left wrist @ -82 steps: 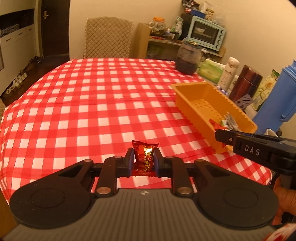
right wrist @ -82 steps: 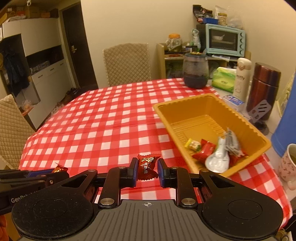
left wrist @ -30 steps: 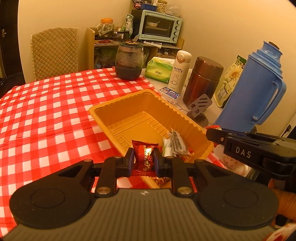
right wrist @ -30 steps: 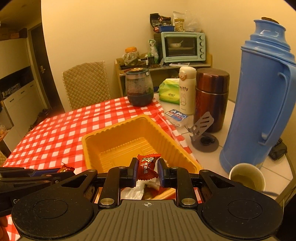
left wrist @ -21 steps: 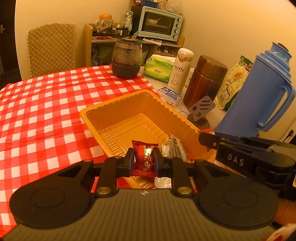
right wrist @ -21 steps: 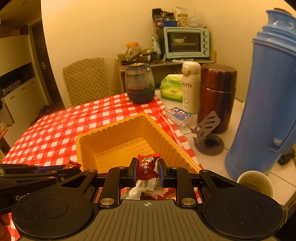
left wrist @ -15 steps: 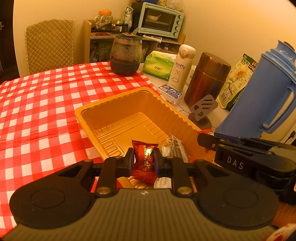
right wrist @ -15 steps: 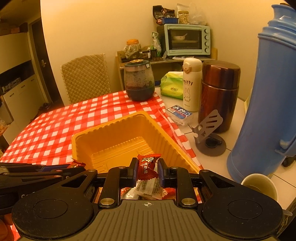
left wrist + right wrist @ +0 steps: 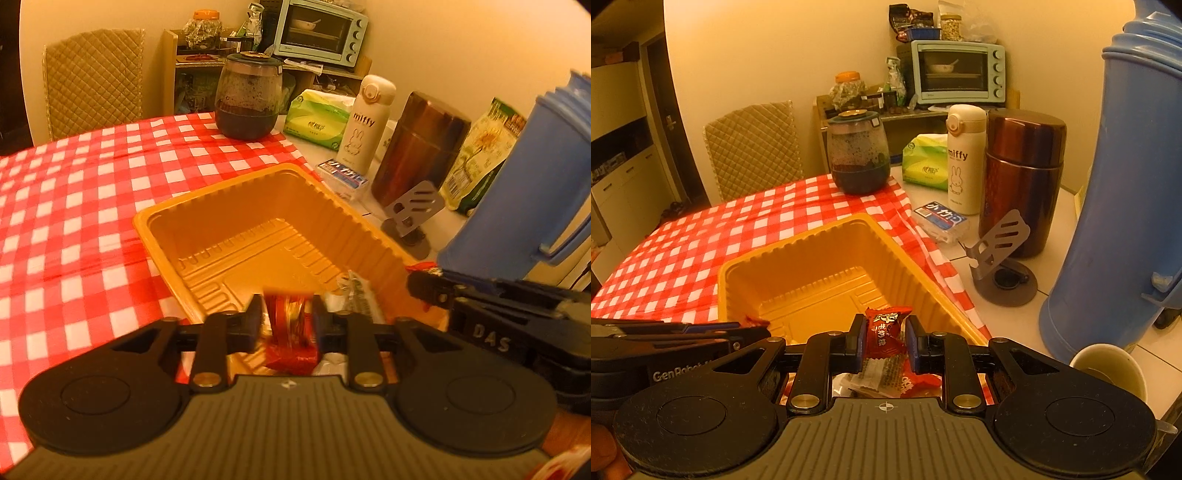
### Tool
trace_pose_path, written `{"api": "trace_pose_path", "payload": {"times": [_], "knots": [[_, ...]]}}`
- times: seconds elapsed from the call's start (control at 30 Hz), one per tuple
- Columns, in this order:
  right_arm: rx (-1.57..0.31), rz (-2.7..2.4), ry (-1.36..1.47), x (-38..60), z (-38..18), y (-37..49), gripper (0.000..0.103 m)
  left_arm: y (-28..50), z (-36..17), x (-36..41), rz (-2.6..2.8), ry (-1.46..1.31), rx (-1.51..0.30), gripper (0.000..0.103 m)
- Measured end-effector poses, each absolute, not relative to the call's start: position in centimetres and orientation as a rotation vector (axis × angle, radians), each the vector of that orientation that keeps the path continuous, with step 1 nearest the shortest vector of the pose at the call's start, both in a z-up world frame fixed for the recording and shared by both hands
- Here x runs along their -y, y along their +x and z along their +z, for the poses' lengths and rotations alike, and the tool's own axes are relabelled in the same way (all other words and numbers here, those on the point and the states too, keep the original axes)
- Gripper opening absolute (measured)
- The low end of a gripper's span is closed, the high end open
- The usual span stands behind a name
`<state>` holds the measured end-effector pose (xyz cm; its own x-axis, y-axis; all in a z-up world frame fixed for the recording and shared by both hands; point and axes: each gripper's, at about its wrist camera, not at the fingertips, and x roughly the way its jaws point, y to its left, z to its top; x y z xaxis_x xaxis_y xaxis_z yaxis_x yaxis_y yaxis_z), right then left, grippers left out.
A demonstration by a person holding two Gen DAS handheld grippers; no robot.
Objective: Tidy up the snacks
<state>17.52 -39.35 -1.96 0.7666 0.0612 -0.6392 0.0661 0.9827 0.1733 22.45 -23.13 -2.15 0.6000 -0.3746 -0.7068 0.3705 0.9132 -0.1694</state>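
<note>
Left gripper (image 9: pixel 286 321): jaws have just been opening, with a blurred red candy (image 9: pixel 290 332) loose between them above the yellow tray (image 9: pixel 229 206). Right gripper (image 9: pixel 884 341): clamped on 1 red sweet (image 9: pixel 884 330) over the tray's near end.

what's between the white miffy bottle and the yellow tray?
A small blue-and-white packet lies on the bare tabletop between the miffy bottle and the yellow tray, with the checked cloth's edge beside the tray. Clearest in the right wrist view.

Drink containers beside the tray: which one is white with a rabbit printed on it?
The slim white bottle marked "miffy", standing between the green tissue pack and the brown metallic flask. The flask is brown and the thermos plain blue.
</note>
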Motion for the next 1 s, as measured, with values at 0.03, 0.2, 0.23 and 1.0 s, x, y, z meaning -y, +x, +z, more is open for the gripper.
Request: {"api": "trace_pose_path", "payload": {"times": [0.03,0.2,0.23,1.0], "knots": [[-0.699,-0.003,0.19,39.3,-2.0,17.5,0.023,22.5,-2.2,23.0,-0.435,-0.004,-0.821,0.036],[-0.701,0.002,0.194,39.3,-2.0,17.5,0.023,22.0,-2.7,21.2,-0.407,-0.02,-0.828,0.036],[-0.702,0.004,0.196,39.2,-2.0,17.5,0.023,21.8,-2.7,20.6,-0.399,-0.025,-0.83,0.036],[-0.66,0.128,0.286,36.9,-1.3,20.6,0.046,19.3,-2.3,14.9,-0.263,-0.049,-0.79,0.085]]}}
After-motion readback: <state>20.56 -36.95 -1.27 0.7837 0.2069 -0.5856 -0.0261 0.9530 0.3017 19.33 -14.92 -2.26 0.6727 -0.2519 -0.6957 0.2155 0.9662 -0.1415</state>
